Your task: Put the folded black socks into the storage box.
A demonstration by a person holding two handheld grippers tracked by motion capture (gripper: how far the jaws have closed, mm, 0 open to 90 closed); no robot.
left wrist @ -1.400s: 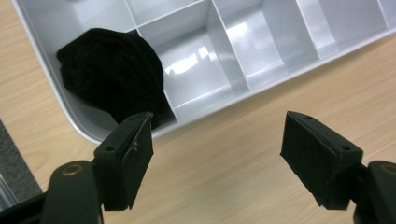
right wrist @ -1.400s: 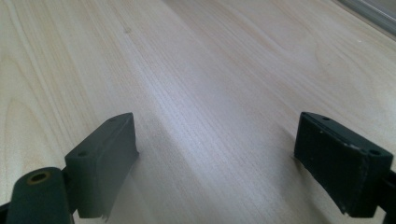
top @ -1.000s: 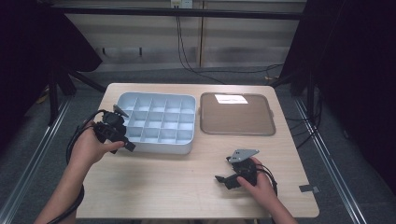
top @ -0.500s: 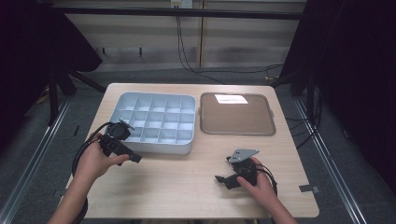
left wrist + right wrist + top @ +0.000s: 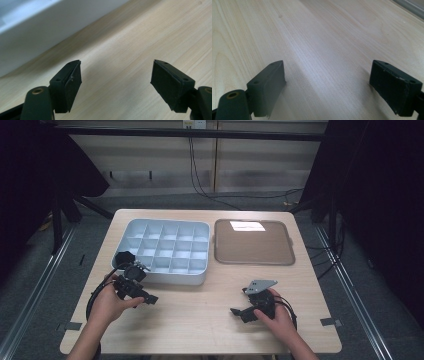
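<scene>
Near the tabletop's (image 5: 200, 320) front edge, both hands park their tools: the left gripper (image 5: 150, 299), jaws spread and empty, sits just beside the compartment tray's (image 5: 167, 277) front wall; the right gripper (image 5: 236, 311), likewise spread, rests apart, probably idle.

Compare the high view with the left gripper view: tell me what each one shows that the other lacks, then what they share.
High view alone: the brown tray, the person's hands, the right gripper low over the table, and the compartments of the grey divided bin, all empty.
Left gripper view alone: the left gripper up close, jaws open with nothing between them.
Shared: the wooden table, the bin's outer wall and the left gripper itself.
</scene>
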